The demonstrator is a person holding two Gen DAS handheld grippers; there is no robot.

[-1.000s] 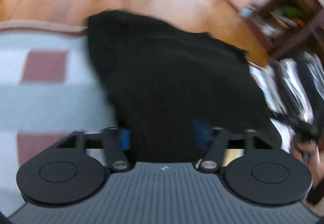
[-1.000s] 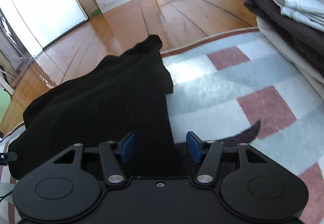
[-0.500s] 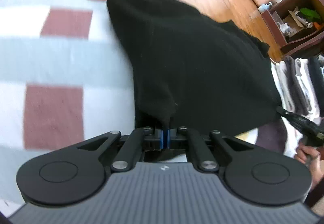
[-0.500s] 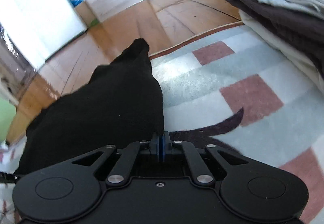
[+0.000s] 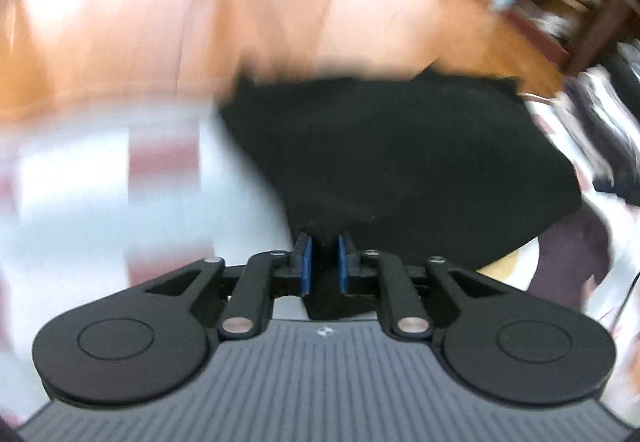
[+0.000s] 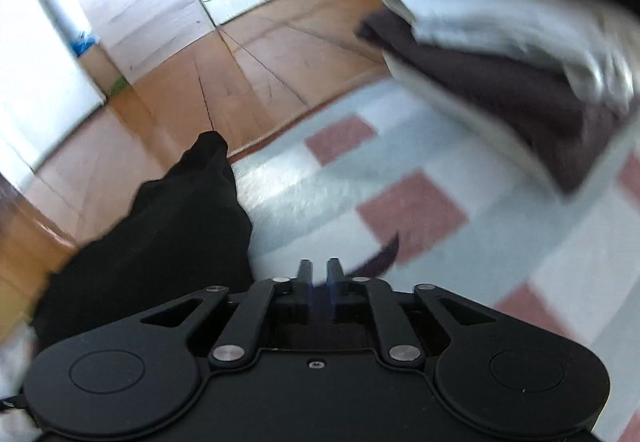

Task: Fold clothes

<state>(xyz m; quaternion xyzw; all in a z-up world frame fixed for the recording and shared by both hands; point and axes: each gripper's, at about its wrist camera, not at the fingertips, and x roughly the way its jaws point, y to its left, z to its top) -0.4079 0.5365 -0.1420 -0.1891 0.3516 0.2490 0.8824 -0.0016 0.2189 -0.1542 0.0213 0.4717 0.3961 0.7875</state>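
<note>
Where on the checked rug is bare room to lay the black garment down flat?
The free patch is the checked grey, white and dusty-red rug between the crumpled black garment and the stack of folded white and dark brown clothes. That stack crowds one side, and the wooden floor borders the far edge. In the left wrist view everything is blurred.

The black cloth garment [image 5: 400, 154] lies on the pale checked rug [image 6: 400, 182], its far end reaching the wooden plank floor [image 6: 256, 62]. A stack of folded clothes [image 6: 500, 54] sits at the rug's right (right-wrist view).
</note>
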